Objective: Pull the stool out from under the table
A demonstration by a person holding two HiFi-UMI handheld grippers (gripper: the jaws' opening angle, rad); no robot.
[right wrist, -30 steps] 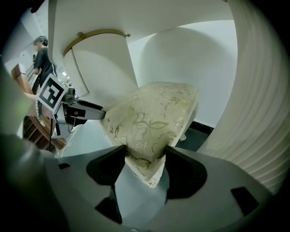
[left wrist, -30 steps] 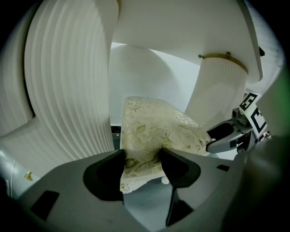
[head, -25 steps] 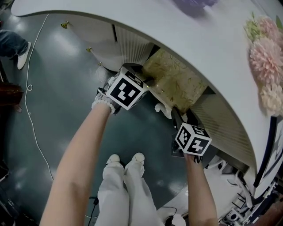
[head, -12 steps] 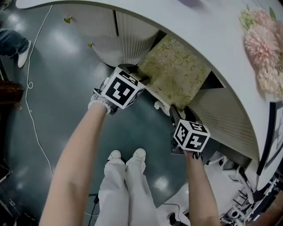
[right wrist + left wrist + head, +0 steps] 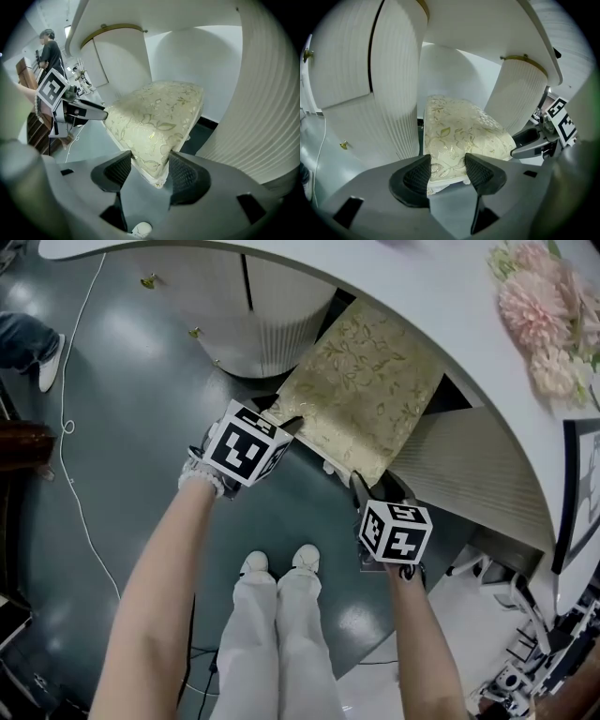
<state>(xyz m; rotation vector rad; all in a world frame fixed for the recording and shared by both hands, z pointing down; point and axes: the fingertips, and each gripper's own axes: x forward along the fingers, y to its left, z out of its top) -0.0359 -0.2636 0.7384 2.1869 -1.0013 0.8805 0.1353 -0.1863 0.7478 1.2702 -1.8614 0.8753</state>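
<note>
Stool [image 5: 361, 390] has come further out from under the desk [image 5: 422, 287] than a second ago. Both grippers have come back with it, and the right jaws closed in slightly on it over that second.

Head view: one stool with a gold floral cushion. Most of the cushion is clear of the desk edge, the far end is under it. It sits between two fluted pedestals [image 5: 281, 324]. Left gripper [image 5: 284, 424] is on the near-left corner, right gripper [image 5: 361, 489] on the near-right corner. Two white shoes [image 5: 281, 563] stand on the grey floor [image 5: 141, 381] just short of the stool. One white cable [image 5: 67, 456] runs along the floor at left. One cluster of pink flowers [image 5: 539, 320] is on the desk top at right.

Left gripper view: jaws clamped on the cushion's corner, one pad on each side of the fabric. Both pedestals flank the stool. The right gripper shows at right, on the other near corner.

Right gripper view: jaws clamped on its corner, both pads against the cushion. The left gripper shows at left, tip at the other near corner. One person [image 5: 49, 47] stands in the far background at left.
</note>
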